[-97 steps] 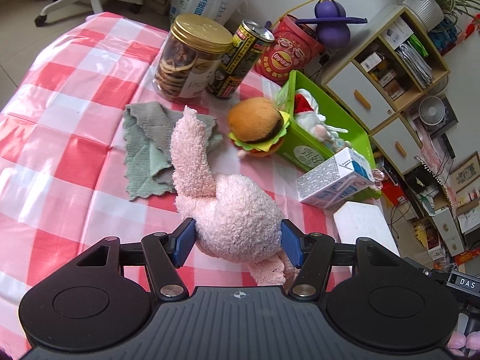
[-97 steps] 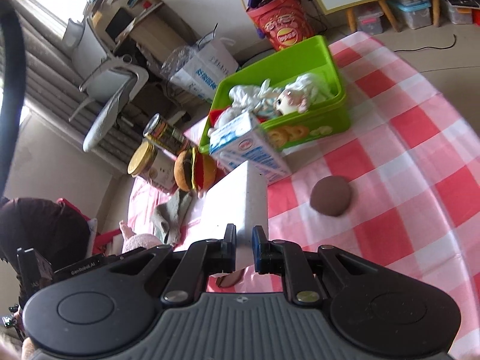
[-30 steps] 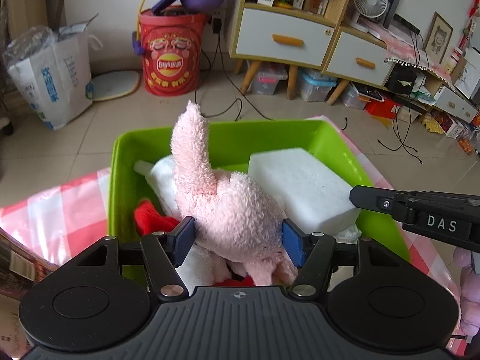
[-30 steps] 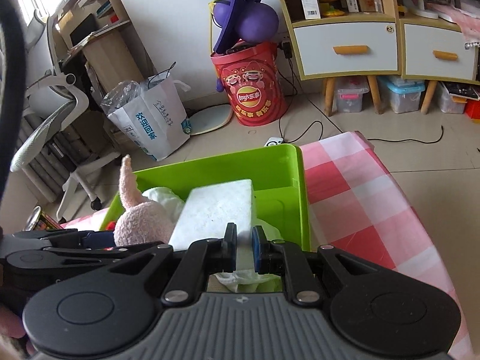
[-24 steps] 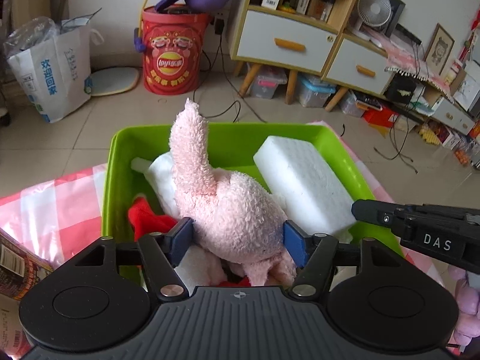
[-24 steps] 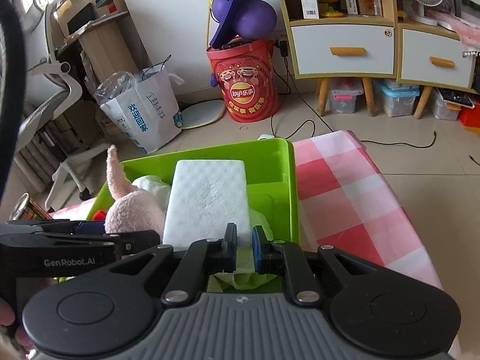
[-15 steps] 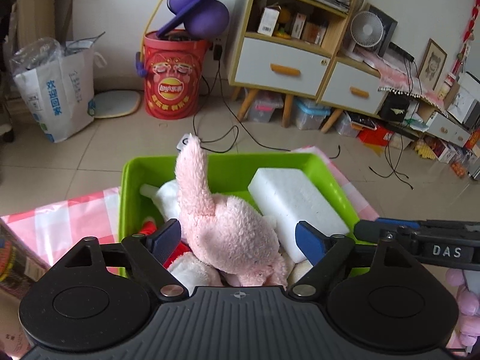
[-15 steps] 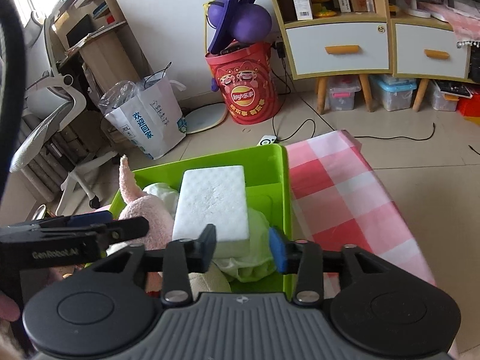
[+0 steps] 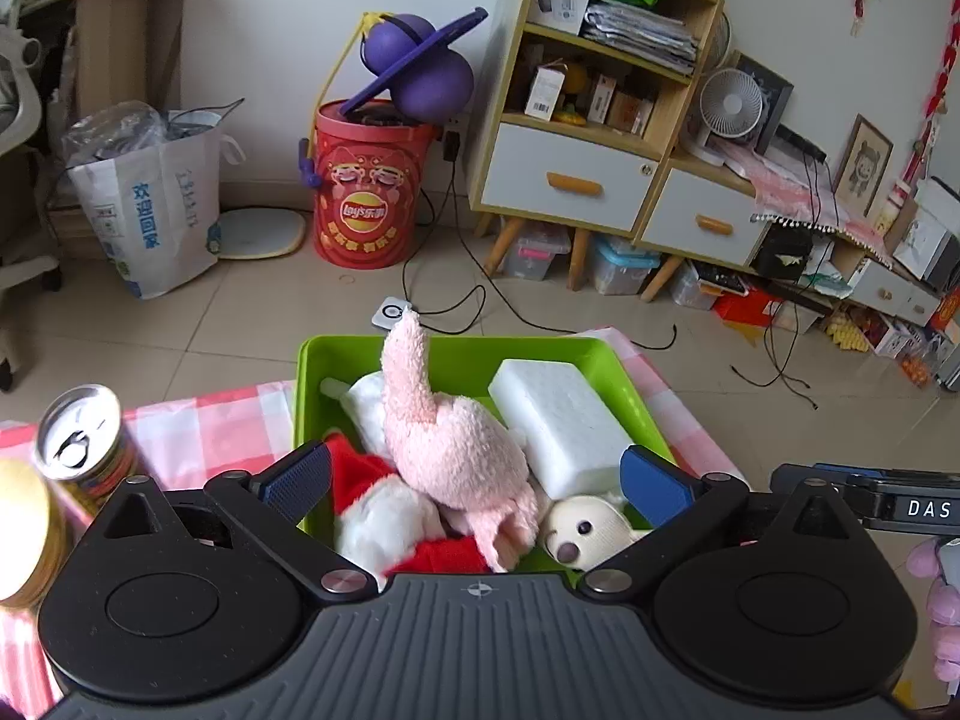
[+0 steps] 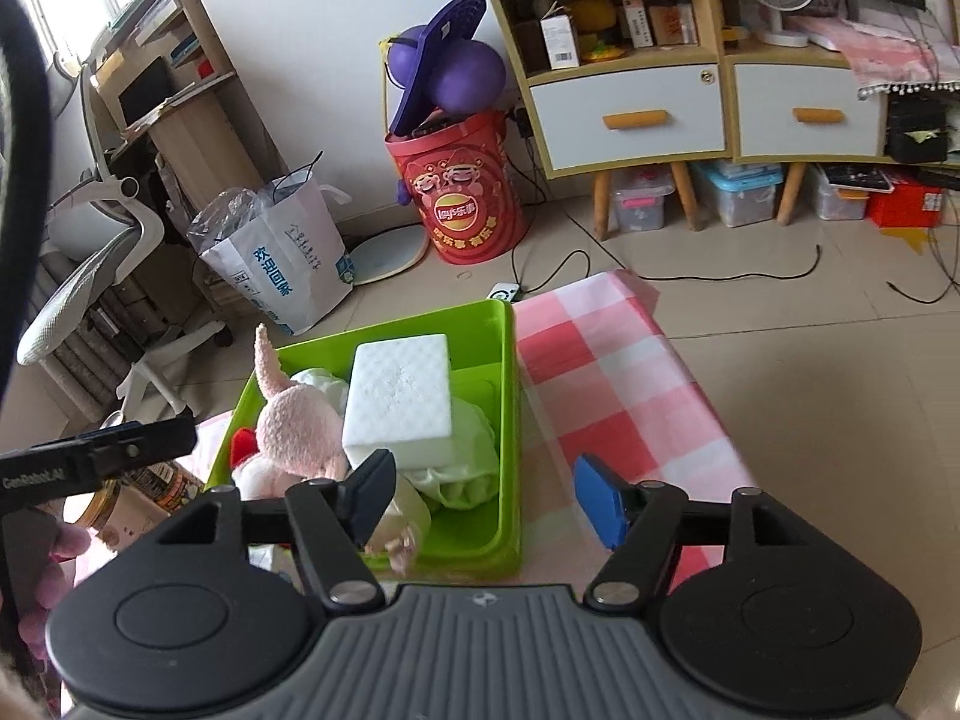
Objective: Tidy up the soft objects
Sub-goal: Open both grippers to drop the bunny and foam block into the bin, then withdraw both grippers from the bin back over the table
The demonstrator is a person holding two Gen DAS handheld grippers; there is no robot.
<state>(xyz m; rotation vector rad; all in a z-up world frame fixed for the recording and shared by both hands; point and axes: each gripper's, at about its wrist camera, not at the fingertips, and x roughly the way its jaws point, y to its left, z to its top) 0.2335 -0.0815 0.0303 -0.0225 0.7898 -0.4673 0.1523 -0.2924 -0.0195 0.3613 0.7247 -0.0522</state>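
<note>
A green bin [image 9: 462, 360] [image 10: 507, 420] stands on the red-checked tablecloth [image 10: 606, 384]. Inside lie a pink plush flamingo [image 9: 450, 438] [image 10: 294, 420], a white foam block [image 9: 558, 414] [image 10: 399, 390], a red-and-white Santa plush [image 9: 372, 510] and a cream plush face [image 9: 585, 531]. My left gripper [image 9: 477, 480] is open and empty, just above and in front of the flamingo. My right gripper [image 10: 486, 495] is open and empty, above the bin's near right wall, behind the foam block.
A drink can [image 9: 81, 444] and a gold-lidded jar [image 9: 21, 531] stand left of the bin. Beyond the table's far edge, on the floor, are a red Lay's bucket [image 9: 366, 192], a white bag [image 9: 150, 204] and a wooden cabinet [image 9: 594, 138].
Both grippers have opened wider and drawn back and up. The flamingo and the foam block, released half a second ago, stay in the bin.
</note>
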